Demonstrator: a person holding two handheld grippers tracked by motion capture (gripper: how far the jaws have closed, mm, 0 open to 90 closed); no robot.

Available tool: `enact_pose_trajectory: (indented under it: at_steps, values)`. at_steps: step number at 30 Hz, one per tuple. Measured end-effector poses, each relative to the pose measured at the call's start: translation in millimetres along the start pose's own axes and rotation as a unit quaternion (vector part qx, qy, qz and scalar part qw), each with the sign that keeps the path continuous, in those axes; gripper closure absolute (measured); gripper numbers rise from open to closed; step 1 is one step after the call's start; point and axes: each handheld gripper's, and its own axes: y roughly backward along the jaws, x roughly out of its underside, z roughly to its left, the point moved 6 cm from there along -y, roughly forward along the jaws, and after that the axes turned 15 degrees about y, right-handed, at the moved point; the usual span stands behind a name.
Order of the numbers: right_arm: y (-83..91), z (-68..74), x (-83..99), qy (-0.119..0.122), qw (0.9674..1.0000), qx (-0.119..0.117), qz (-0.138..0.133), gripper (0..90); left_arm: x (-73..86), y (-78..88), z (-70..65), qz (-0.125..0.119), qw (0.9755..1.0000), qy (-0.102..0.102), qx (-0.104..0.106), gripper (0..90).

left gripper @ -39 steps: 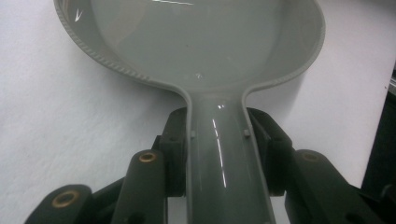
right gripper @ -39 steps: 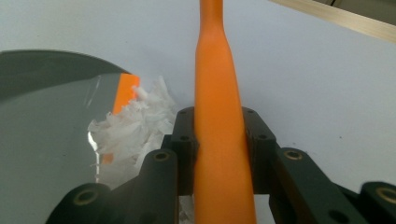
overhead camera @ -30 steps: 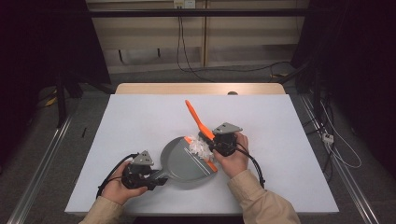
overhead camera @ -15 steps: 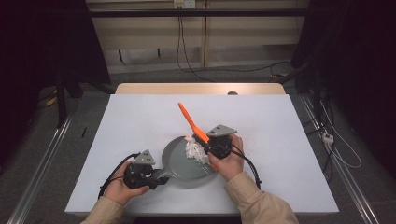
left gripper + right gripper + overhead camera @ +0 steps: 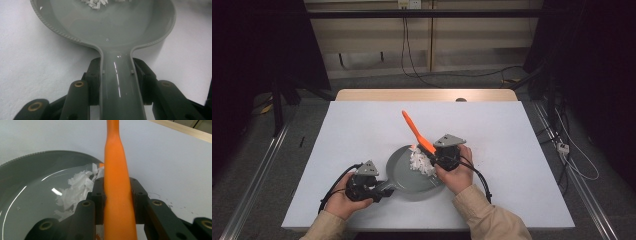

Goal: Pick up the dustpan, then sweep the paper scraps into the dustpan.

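A grey pan [image 5: 404, 175] lies on the white table [image 5: 512, 130] near its front edge, with a heap of white paper scraps [image 5: 419, 162] at its right side. My left gripper [image 5: 384, 189] is shut on the pan's handle [image 5: 120, 85], which runs between both jaws; the pan's bowl [image 5: 112, 27] lies ahead with scraps [image 5: 95, 3] at its far side. My right gripper [image 5: 432, 159] is shut on an orange tool handle [image 5: 414, 129] that slants up and to the left over the pan. The orange handle [image 5: 116, 170] rises between the jaws, beside the scraps [image 5: 75, 187] and the pan [image 5: 25, 195].
The table's wooden back edge [image 5: 427, 95] lies beyond the white top. Cables [image 5: 572, 160] trail over the floor at the right, and a metal rail [image 5: 257, 180] runs along the left. Small dark specks [image 5: 172, 205] dot the table right of the pan.
The orange handle's far end has swung slightly to the left over the pan. Both hands have otherwise kept their places.
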Motion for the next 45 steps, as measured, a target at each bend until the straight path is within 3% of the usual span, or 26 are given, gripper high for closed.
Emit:
enact_pose_trajectory:
  at_steps: [10, 21, 33, 39, 41, 43, 45]
  values:
    - [5.0, 7.1, -2.2, 0.010, 0.9999, -0.004, -0.010, 71.1, -1.5, -0.2, 1.1, -0.003, 1.0000, 0.007, -0.003, 62.3]
    - [7.5, 25.7, -11.5, 0.028, 0.9989, -0.031, -0.022, 71.2, -0.9, -0.8, 1.3, -0.004, 0.9999, 0.011, -0.004, 62.3]
    - [8.4, 27.8, -12.4, 0.021, 0.9982, -0.050, -0.027, 71.2, -1.4, -1.3, 2.3, -0.009, 0.9998, 0.015, -0.010, 62.3]
    - [9.3, 29.3, -14.5, 0.018, 0.9972, -0.064, -0.034, 71.2, -2.5, -3.5, 2.1, -0.011, 0.9998, 0.019, -0.002, 62.3]
    - [11.3, 27.1, -17.2, 0.011, 0.9967, -0.069, -0.042, 71.2, -2.9, -4.2, 1.8, -0.010, 0.9997, 0.020, -0.001, 62.2]
    - [14.3, 21.6, -20.2, 0.006, 0.9968, -0.064, -0.048, 71.2, -2.7, -4.9, 2.6, -0.009, 0.9998, 0.015, -0.012, 62.1]
    - [17.8, 14.9, -22.8, 0.000, 0.9969, -0.056, -0.056, 71.2, -1.1, -6.7, 2.4, 0.000, 0.9999, 0.010, -0.009, 61.9]
